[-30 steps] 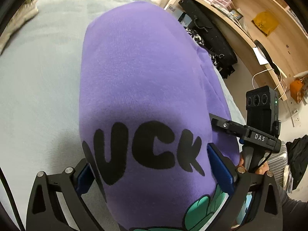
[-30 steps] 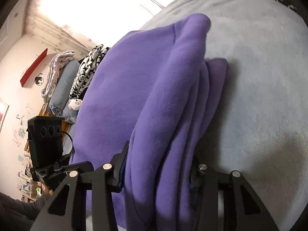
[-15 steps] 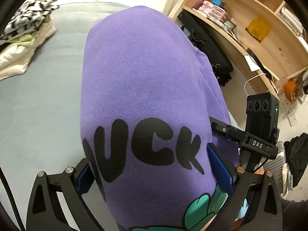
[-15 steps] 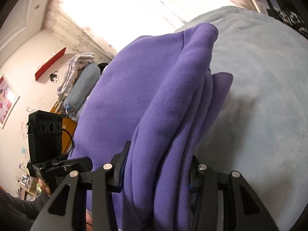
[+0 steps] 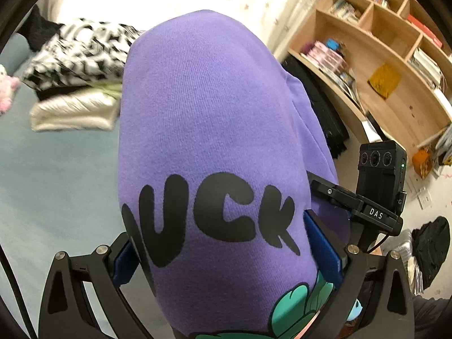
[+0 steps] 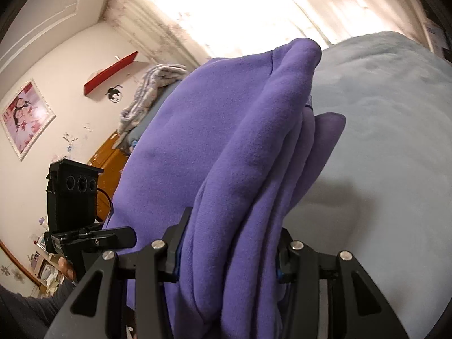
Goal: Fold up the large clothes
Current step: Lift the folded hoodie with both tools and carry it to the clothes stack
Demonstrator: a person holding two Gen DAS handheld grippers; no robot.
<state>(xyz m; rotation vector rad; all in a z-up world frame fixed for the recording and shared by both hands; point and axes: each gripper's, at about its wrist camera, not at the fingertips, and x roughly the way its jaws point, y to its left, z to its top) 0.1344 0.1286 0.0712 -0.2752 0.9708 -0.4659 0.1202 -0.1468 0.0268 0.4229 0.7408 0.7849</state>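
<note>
A folded purple sweatshirt with black letters and a green print fills the left wrist view. My left gripper is shut on its thick folded bundle, blue pads pressing both sides. In the right wrist view the same sweatshirt hangs in several stacked layers, and my right gripper is shut on its edge. Both grippers hold it lifted above the grey-blue bed. The other gripper shows in each view, the right one and the left one.
A stack of folded clothes with a black-and-white garment on top lies at the bed's far side. Wooden shelves with books stand to the right. A wooden cabinet and rolled bedding are by the wall.
Both grippers have lifted and tilted up with the sweatshirt; more of the wall, shelves and the folded stack has come into view. The grips have not changed.
</note>
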